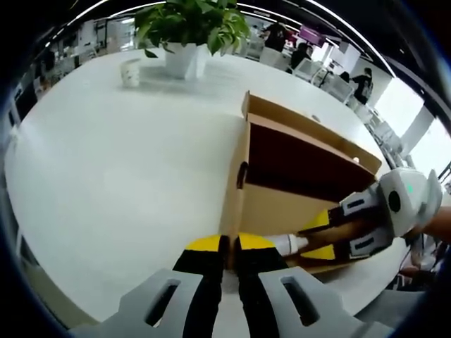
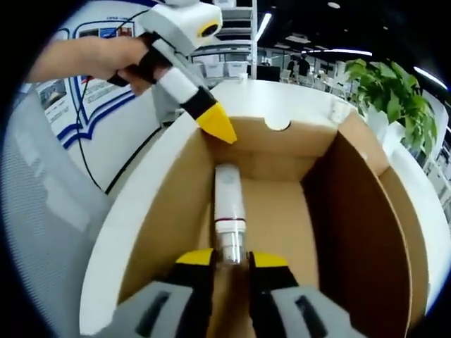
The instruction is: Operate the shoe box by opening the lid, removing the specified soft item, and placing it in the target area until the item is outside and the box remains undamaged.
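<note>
tube (image 2: pixel 229 211) lies lengthwise on box (image 2: pixel 352 211) floor, pointing away | right gripper (image 2: pixel 231 259) narrowly closed on its near end | left gripper (image 1: pixel 229 244) pinched on box end wall
</note>
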